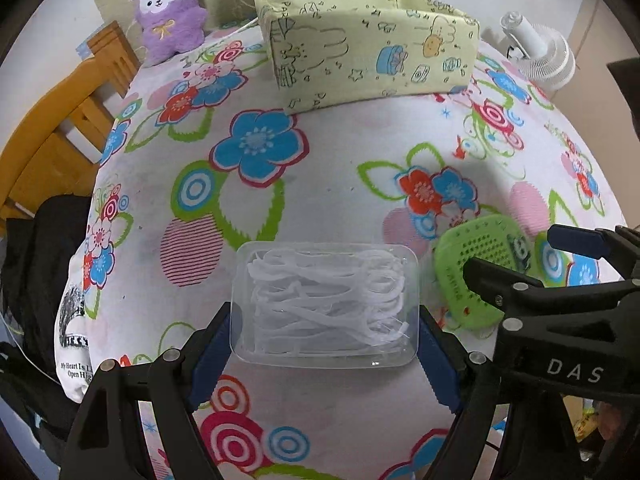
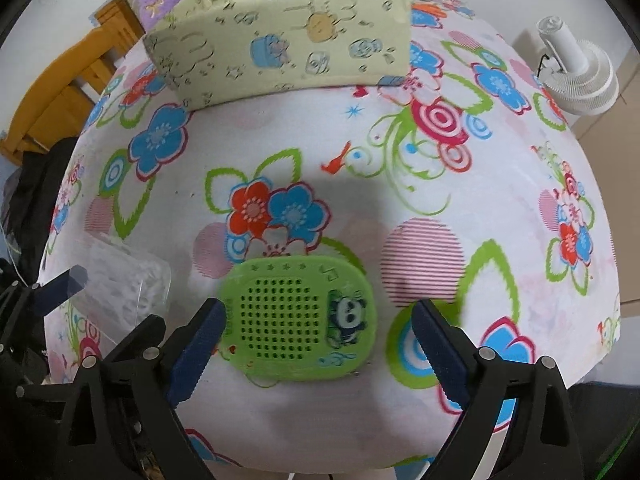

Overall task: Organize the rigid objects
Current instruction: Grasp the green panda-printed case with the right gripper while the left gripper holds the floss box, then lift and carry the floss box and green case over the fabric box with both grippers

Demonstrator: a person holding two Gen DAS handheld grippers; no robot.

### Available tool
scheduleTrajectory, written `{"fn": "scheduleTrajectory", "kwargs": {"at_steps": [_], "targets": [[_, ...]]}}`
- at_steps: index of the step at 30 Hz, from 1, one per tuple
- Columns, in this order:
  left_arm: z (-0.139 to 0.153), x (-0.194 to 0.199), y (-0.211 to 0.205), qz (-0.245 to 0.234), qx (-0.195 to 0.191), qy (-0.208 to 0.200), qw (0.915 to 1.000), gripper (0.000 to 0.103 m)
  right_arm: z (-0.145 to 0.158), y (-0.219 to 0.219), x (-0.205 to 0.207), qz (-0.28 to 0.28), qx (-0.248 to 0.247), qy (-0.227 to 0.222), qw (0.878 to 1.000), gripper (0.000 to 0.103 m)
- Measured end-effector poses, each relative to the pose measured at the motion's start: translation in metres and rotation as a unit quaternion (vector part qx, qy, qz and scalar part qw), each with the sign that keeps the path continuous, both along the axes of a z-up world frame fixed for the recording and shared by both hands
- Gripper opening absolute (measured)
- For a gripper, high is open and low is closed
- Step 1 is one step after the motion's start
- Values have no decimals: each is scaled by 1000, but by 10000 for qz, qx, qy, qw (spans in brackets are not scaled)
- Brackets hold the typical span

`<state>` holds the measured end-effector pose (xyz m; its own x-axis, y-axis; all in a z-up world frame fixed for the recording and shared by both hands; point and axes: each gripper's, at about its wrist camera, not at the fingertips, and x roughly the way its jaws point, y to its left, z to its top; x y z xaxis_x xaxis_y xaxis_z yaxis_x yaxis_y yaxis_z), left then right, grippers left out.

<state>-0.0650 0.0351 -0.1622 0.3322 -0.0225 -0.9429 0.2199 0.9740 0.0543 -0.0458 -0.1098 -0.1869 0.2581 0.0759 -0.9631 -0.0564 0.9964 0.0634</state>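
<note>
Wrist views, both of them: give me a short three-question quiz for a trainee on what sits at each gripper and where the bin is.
1. Pick one: what lies between the fingers of the left gripper? A, a purple plush toy. B, the clear box of white picks. C, a white fan.
2. True or false: both pads of the right gripper press on the green speaker.
3. Fill in: the yellow-green fabric bin stands on the ___ side of the table, beyond both items.

Key: 1 B. 2 False, its right pad stands clear of it. 3 far.
</note>
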Motion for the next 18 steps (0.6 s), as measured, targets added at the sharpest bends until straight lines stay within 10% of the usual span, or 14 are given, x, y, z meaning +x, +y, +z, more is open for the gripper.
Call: {"fn": "scheduleTrajectory", "kwargs": {"at_steps": [18], "targets": [[-16,-2,11,-75,39,146,9999,86,-24,17,2,-150,-320,125,9993,99]]}}
